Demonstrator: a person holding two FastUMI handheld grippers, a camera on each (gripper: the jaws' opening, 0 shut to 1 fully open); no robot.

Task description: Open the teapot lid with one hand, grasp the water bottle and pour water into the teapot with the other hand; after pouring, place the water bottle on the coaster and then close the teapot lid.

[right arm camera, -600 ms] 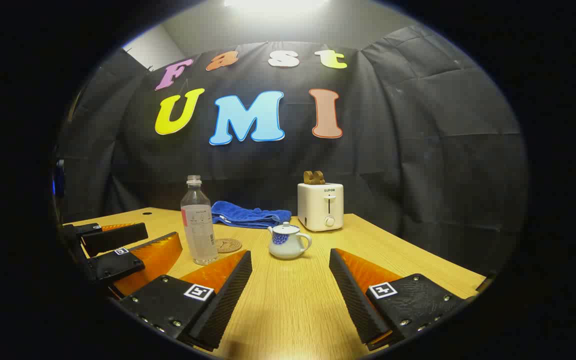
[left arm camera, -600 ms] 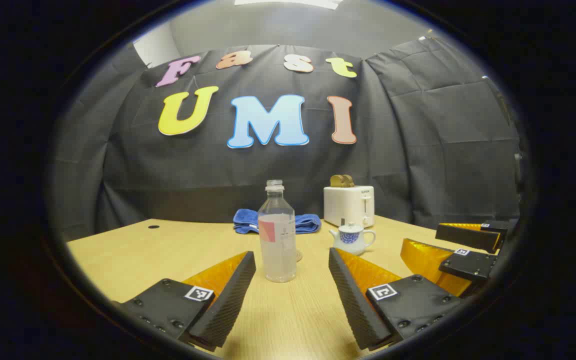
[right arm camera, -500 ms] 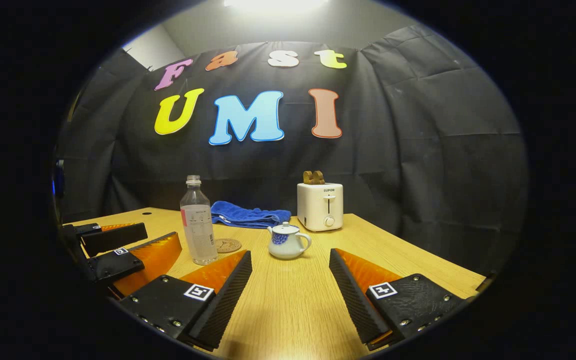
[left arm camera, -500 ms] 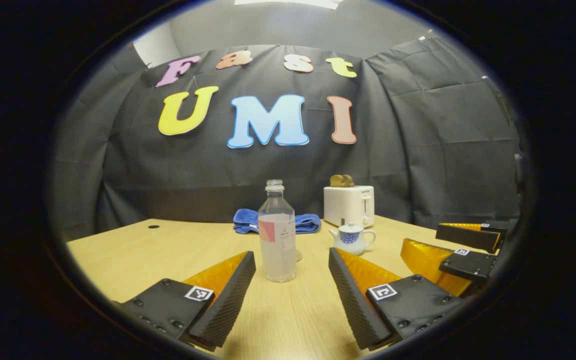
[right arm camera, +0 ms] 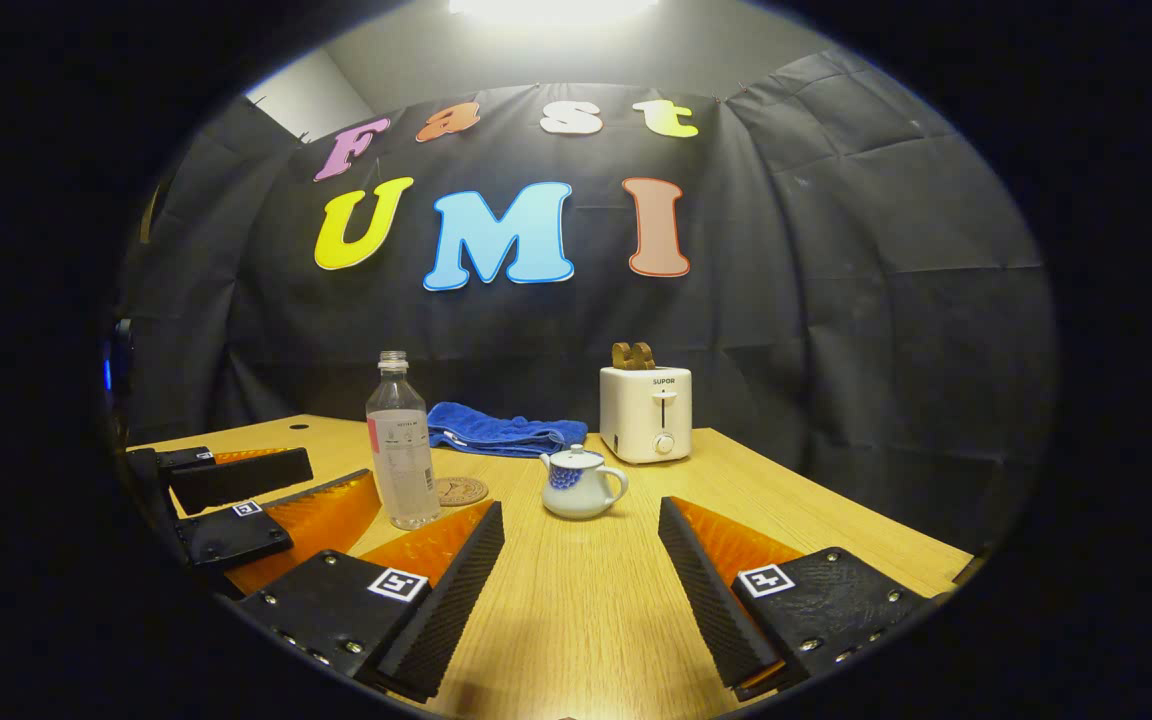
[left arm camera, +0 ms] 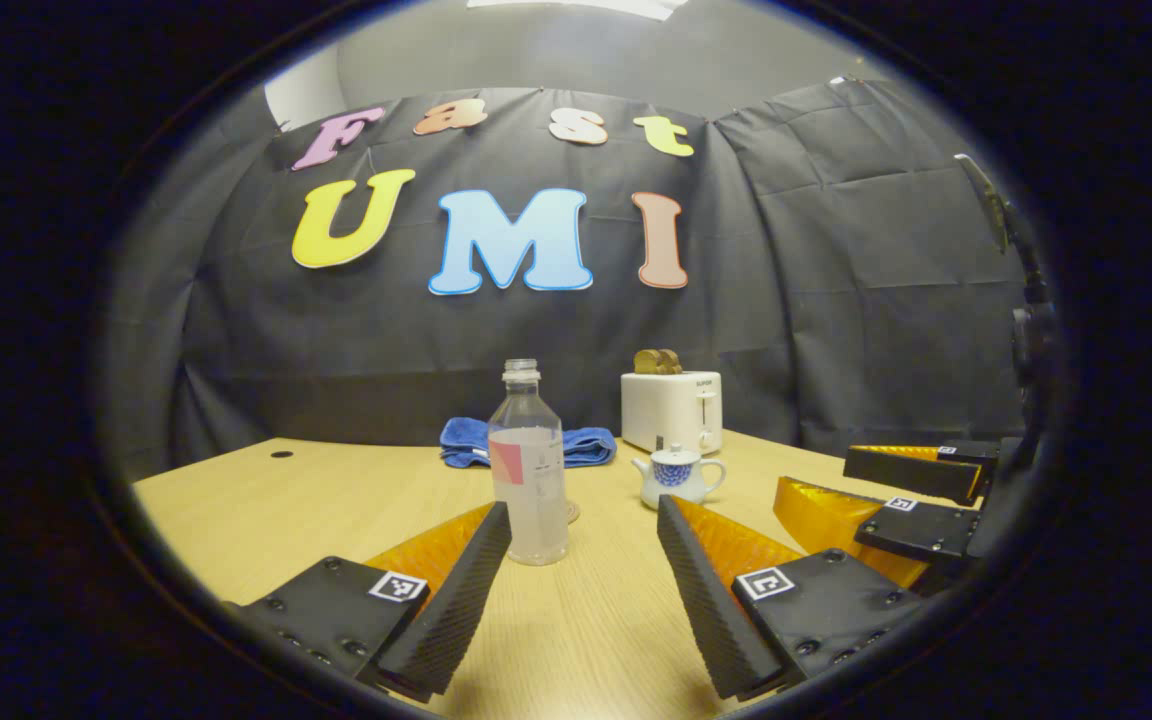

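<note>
Left hand-held gripper (left arm camera: 584, 570) has fingers apart, water bottle (left arm camera: 529, 470) directly ahead; right hand-held gripper (right arm camera: 581, 570) likewise apart, facing lidded teapot (right arm camera: 581, 483).

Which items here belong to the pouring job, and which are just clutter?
Job items: water bottle, teapot with lid on, coaster, left gripper, right gripper.
Lying about: toaster, blue towel.

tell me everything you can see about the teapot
The teapot is a small, squat, glossy white pot, ceramic by the look, with a blue pattern on its side. Its lid is on, topped by a small knob. It stands upright on the wooden table, near the toaster, spout toward the water bottle. Nothing grips it.
</note>
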